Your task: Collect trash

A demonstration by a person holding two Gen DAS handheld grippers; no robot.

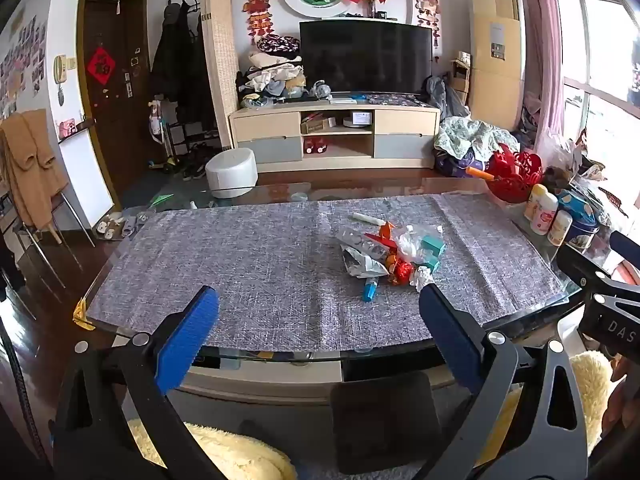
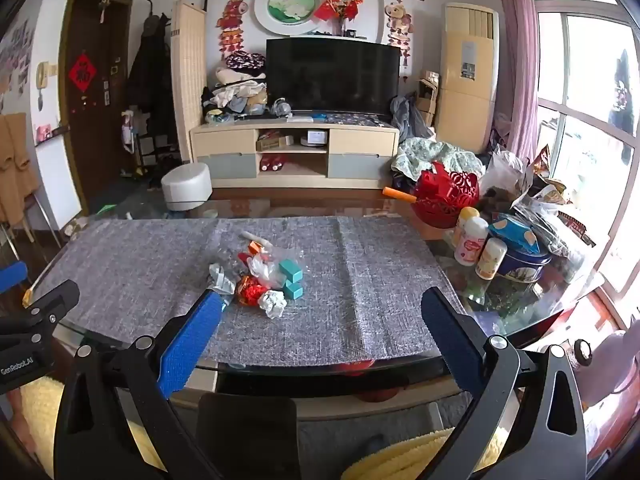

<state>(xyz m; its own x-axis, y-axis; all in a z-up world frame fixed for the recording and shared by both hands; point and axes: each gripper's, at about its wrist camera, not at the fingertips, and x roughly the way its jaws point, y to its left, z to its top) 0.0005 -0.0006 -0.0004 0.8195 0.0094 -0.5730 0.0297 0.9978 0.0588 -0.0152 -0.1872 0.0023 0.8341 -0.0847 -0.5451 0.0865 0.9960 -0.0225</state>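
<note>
A small pile of trash (image 1: 390,254) lies on the grey table mat (image 1: 240,272): silver foil wrappers, red wrappers, clear plastic, teal boxes, a crumpled white paper ball and a blue tube. A white stick (image 1: 370,220) lies just behind it. The pile also shows in the right wrist view (image 2: 266,280). My left gripper (image 1: 318,300) is open and empty, above the table's near edge, with the pile just beyond its right finger. My right gripper (image 2: 322,304) is open and empty, with the pile just beyond its left finger.
At the table's right end stand a red basket (image 2: 446,196), several bottles (image 2: 474,242), a blue tin (image 2: 520,260) and plastic bags (image 2: 520,184). A black chair back (image 1: 384,424) and a yellow fluffy cushion (image 1: 240,456) sit below the near edge. A white stool (image 1: 232,172) stands beyond the table.
</note>
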